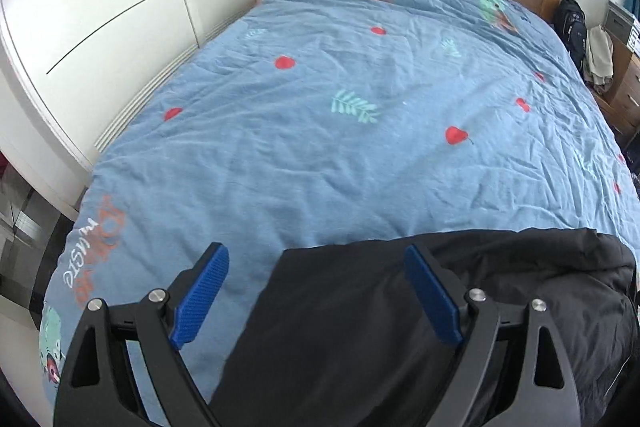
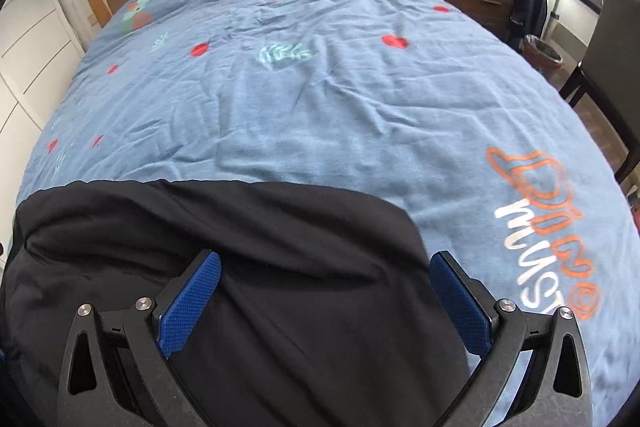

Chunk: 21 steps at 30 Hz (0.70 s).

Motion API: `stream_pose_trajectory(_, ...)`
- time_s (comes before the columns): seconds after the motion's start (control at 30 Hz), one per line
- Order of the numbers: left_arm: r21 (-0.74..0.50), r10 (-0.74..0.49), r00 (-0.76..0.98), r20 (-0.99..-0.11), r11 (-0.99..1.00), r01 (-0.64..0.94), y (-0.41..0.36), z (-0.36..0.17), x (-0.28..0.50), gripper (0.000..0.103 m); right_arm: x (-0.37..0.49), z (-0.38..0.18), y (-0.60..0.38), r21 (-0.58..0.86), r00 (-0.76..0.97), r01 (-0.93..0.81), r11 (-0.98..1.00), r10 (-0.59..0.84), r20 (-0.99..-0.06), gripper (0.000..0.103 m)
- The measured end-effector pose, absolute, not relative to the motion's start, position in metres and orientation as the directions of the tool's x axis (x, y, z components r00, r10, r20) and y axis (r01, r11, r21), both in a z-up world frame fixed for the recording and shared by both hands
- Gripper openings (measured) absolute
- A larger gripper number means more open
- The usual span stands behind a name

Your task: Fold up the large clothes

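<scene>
Blue bedspread (image 1: 320,147) bears a black garment (image 2: 240,247); 2 grippers, left gripper (image 1: 316,291) and right gripper (image 2: 326,303), gape wide above it.

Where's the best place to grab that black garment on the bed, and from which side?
Probably the black garment by its far edge, one corner per gripper, coming down from above. That edge lies exposed on the blue bedcover; both left gripper and right gripper stand open.

A big bed (image 1: 360,147) is covered by a blue blanket (image 2: 320,107). A black coat (image 2: 240,267) is laid on it.
</scene>
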<state>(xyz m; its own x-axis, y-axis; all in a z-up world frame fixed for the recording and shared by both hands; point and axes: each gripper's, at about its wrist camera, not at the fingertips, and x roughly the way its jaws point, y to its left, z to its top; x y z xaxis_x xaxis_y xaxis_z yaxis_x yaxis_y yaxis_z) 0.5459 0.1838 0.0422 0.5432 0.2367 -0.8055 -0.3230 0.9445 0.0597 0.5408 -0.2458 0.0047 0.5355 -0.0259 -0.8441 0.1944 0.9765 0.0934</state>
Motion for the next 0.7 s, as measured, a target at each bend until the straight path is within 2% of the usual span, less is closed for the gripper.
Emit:
stream_pose_trajectory(0.13, -0.012, 0.172, 0.614, -0.770, 0.959, -0.284, 0.183, 0.064, 0.489, 0.090, 0.503, 0.044, -0.235, 0.102, 0.611, 0.141, 0.985, -0.005, -0.792, 0.102)
stream_pose_trajectory(0.3, -0.108, 0.050, 0.618, -0.785, 0.970, -0.215, 0.164, 0.044, 0.441, 0.090, 0.453, 0.060, -0.200, 0.123, 0.645, 0.033, 0.992, 0.073, -0.761, 0.102)
stream_pose_trajectory(0.5, -0.076, 0.074, 0.551, -0.831, 0.967, -0.244, 0.175, -0.008, 0.420, 0.090, 0.414, 0.021, -0.201, 0.120, 0.594, 0.006, 0.993, 0.093, -0.799, 0.102)
stream_pose_trajectory(0.7, -0.131, 0.029, 0.537, -0.843, 0.957, -0.257, 0.196, -0.023, 0.422, 0.090, 0.411, -0.017, -0.255, 0.141, 0.541, 0.136, 0.981, 0.045, -0.839, 0.102)
